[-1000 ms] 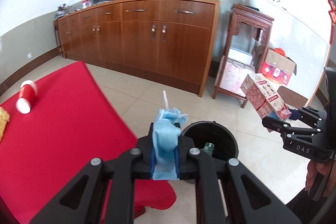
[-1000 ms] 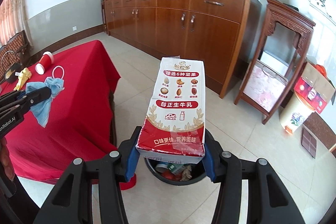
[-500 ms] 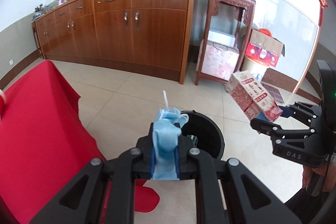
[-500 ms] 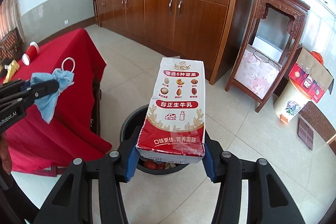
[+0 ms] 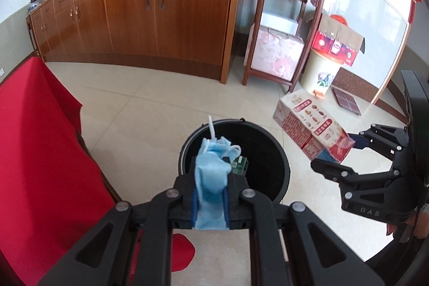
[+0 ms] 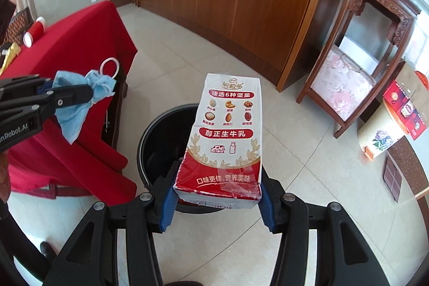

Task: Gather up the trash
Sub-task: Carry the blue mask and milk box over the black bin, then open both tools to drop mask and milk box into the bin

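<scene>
Left gripper (image 5: 210, 201) clamps a blue face mask (image 5: 211, 178); right gripper (image 6: 217, 201) clamps a milk carton (image 6: 228, 136). Both items hang above the black trash bin (image 5: 268, 149), right of the red-covered table (image 5: 40, 152).

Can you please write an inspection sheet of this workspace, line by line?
Surface: beige tiled floor; table under red cloth.
Job's things: blue face mask, milk carton, black bin with some trash inside.
Clutter: red cup lying on the cloth.
Tongs: left tongs shut on the mask; right tongs shut on the carton; both near the bin.
Cables: nothing seen.
Surroundings: wooden sideboard, carved stand, cardboard box.
</scene>
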`<state>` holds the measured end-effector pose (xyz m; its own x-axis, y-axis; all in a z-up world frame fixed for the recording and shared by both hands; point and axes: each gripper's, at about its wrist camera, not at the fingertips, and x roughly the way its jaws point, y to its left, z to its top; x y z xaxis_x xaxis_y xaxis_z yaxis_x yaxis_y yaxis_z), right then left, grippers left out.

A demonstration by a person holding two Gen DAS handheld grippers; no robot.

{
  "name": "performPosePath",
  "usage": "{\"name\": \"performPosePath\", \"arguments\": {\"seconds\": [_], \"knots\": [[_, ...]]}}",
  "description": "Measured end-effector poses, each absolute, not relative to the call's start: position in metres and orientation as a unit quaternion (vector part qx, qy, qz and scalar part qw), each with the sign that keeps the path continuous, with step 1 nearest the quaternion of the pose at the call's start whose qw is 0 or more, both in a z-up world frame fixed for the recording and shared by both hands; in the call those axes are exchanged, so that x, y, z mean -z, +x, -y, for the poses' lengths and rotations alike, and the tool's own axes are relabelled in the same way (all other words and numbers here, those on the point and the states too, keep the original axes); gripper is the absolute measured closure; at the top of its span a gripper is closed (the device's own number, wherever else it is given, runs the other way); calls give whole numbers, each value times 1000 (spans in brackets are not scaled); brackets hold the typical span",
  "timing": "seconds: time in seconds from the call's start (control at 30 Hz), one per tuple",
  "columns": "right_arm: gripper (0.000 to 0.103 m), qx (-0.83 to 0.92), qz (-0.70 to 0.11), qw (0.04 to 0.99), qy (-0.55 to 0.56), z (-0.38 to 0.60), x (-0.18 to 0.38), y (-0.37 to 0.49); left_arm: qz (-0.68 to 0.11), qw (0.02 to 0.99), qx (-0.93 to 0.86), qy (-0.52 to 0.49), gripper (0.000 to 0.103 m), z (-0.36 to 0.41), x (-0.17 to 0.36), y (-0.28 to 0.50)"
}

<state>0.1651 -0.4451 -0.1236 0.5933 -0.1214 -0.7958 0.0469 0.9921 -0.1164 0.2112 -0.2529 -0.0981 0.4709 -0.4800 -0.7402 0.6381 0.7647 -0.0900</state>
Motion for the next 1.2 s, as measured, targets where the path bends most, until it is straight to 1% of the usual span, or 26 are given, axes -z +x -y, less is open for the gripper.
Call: {"name": "performPosePath", "arguments": {"seconds": [0.33, 0.43, 0.47, 0.5, 0.53, 0.57, 0.6, 0.63, 0.73, 0.8, 0.83, 0.97, 1.2], "knots": [[49, -1, -495, 866, -75, 452, 176, 193, -438, 823, 345, 112, 86, 278, 144, 231], [49, -17, -507, 858, -85, 454, 191, 206, -452, 814, 348, 111, 82, 285, 155, 238], [49, -19, -508, 857, -89, 454, 195, 210, -453, 812, 351, 111, 75, 287, 159, 239], [49, -18, -509, 855, -96, 454, 201, 213, -461, 810, 344, 116, 53, 290, 166, 243], [42, -12, -509, 854, -106, 455, 207, 216, -468, 814, 322, 121, 39, 289, 171, 246], [31, 0, -515, 850, -110, 458, 215, 221, -469, 819, 307, 120, 23, 287, 173, 247], [9, 12, -519, 849, -102, 465, 220, 223, -468, 822, 303, 114, 22, 283, 173, 248], [1, 23, -517, 851, -93, 471, 222, 224, -467, 824, 301, 108, 22, 279, 172, 247], [1, 62, -516, 851, -77, 489, 218, 224, -466, 830, 284, 112, 22, 271, 172, 245], [0, 83, -516, 851, -59, 499, 215, 224, -469, 831, 277, 112, 13, 267, 171, 241], [0, 93, -517, 850, -41, 506, 214, 223, -468, 832, 274, 113, 12, 267, 170, 241], [0, 110, -516, 849, -3, 515, 210, 218, -456, 842, 262, 119, 8, 263, 162, 236], [0, 131, -497, 857, 17, 511, 194, 210, -439, 848, 264, 133, 3, 266, 150, 234]]}}
